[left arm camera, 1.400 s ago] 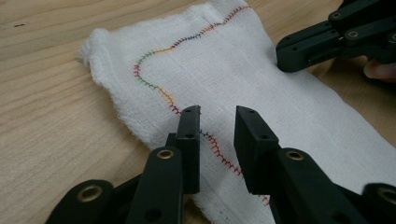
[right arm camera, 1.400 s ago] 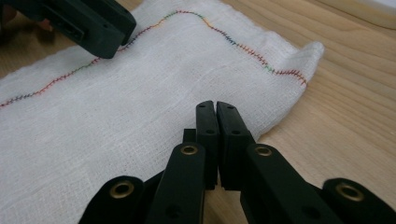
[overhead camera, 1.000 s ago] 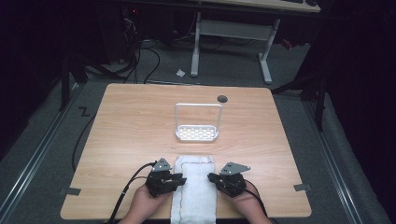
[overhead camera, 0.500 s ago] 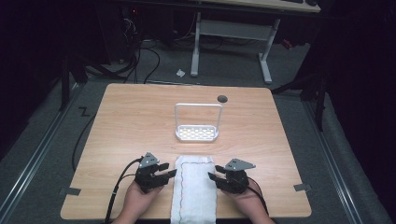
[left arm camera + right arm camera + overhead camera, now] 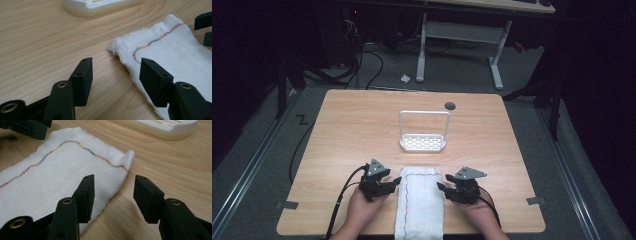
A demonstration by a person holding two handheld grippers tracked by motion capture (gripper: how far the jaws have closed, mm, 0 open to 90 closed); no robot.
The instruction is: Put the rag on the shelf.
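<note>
The white cloth (image 5: pixel 421 205), folded into a long strip with a line of coloured stitching, is laid at the near edge of the table (image 5: pixel 347 130), and its near end appears to reach or hang over that edge. The left gripper (image 5: pixel 393 183) is held just beside its left side and the right gripper (image 5: pixel 442 186) just beside its right side; both pairs of jaws are spread apart and nothing is held in either. In the left gripper view the cloth's left edge (image 5: pixel 130 67) is seen lying just inside the right-hand jaw; in the right gripper view its right edge (image 5: pixel 112 192) is seen between the jaws. A closing grip from here could catch only the top layer, so that the fold would be pulled open, or the frayed corner could slip out because so little fabric is taken. If one side were lifted ahead of the other, the strip could be twisted or dragged off the near edge. Beyond the cloth, bare wood is left open on both sides for sideways movement. Farther on, the white rack (image 5: pixel 423 142) with its upright wire handle stands near the cloth's far end, and could be knocked by a forward sweep. A small dark disc (image 5: pixel 450 105) lies well apart near the far edge.
</note>
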